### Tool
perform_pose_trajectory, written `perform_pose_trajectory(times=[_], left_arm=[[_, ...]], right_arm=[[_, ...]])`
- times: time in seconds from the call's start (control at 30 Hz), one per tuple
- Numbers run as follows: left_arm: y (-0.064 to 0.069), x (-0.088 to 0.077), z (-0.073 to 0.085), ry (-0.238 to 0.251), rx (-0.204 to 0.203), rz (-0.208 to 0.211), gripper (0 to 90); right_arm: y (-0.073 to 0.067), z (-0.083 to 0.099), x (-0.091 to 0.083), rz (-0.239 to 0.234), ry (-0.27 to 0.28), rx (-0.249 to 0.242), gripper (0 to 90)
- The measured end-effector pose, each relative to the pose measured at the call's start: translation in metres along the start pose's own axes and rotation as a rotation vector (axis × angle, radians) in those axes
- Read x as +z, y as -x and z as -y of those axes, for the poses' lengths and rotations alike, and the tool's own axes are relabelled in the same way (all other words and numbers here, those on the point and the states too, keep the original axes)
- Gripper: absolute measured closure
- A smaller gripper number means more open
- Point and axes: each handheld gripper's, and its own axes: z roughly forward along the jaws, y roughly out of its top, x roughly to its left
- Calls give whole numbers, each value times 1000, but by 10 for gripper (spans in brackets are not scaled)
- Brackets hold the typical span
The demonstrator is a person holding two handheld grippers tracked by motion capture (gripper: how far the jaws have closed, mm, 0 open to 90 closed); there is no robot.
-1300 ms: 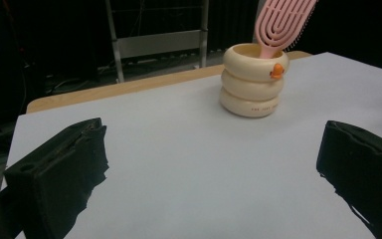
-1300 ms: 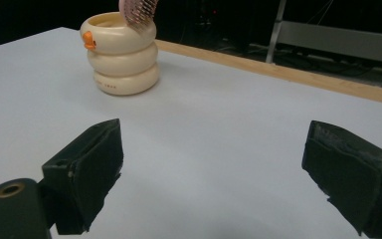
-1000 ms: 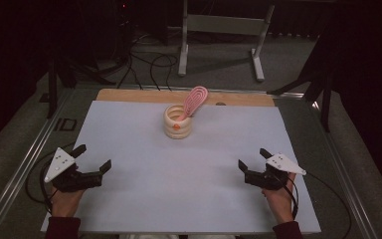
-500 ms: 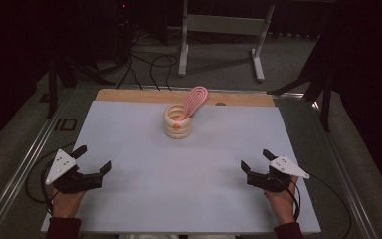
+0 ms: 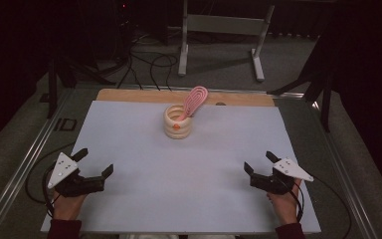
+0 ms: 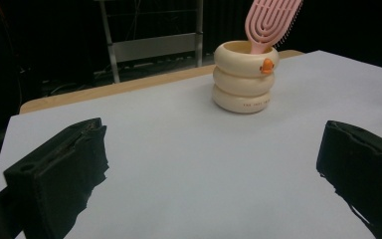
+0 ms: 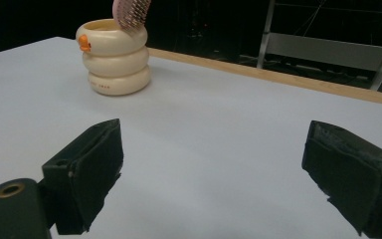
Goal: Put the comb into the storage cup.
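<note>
Jaws on both grippers stand wide apart with nothing between them. The left gripper [image 5: 93, 163] sits low over the near left part of the white table cover [image 5: 189, 169], held by the person's left hand [image 5: 69, 205]. The right gripper [image 5: 258, 163] sits over the near right part, held by the right hand [image 5: 284, 204]. In each gripper view the two black jaws rise at the outer edges with bare white cover showing between them.

Nearest thing ahead of both grippers is a cream cup [image 5: 177, 121] shaped like three stacked rings, with a small orange mark on its front. It stands upright at the far middle of the cover, well apart from either gripper. A pink hairbrush [image 5: 195, 99] stands in the cup, handle down, its slotted head leaning out over the rim toward the far right. The left gripper view shows the cup [image 6: 245, 77] and the brush [image 6: 271, 20] up and to the right of centre; the right gripper view shows the cup [image 7: 113, 57] at upper left, with the bristled brush head [image 7: 132, 12] above its rim.

Beyond the cup, a strip of bare wooden tabletop [image 5: 129, 95] shows past the cover's far edge. A metal stand [image 5: 219, 30] and loose cables [image 5: 144, 64] lie on the dark floor behind the table.
</note>
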Motion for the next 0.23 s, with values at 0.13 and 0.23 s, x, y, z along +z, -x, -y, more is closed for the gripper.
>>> perform_pose_trajectory(times=[0.13, 0.23], left_arm=[[1, 1, 1, -6, 4, -1, 0], [2, 1, 1, -6, 3, -2, 0]], right_arm=[[1, 0, -1, 2, 1, 6, 92], [1, 0, -2, 2, 3, 3, 92]])
